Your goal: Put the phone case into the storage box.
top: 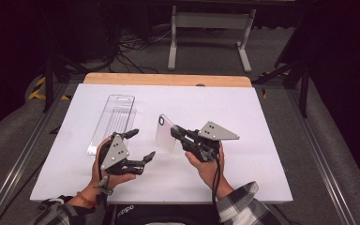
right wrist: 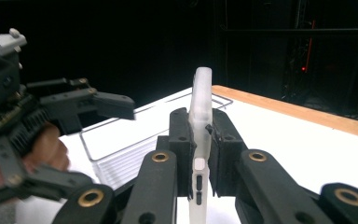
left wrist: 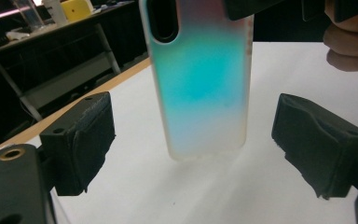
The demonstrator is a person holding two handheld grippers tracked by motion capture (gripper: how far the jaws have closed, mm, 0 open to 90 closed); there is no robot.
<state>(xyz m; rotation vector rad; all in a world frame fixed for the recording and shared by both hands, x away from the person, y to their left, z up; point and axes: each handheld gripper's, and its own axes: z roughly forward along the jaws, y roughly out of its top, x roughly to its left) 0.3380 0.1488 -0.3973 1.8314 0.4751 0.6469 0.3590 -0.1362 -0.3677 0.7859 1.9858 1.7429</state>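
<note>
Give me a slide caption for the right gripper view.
Right tool clamps a translucent phone case edge-on, the open left tool nearby.

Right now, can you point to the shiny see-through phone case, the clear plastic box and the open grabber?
translucent iridescent phone case point(left wrist: 200, 88): left gripper view, on its flat back.
clear plastic packaging tray point(top: 115, 117): high view, on its ribbed middle.
left gripper point(top: 140, 144): high view, midway between its open fingertips.

Right gripper point(right wrist: 200, 154) jaws clamped on upright translucent phone case point(right wrist: 201, 100), clear tray point(right wrist: 121, 154) behind, left gripper point(right wrist: 70, 135) spread
</note>
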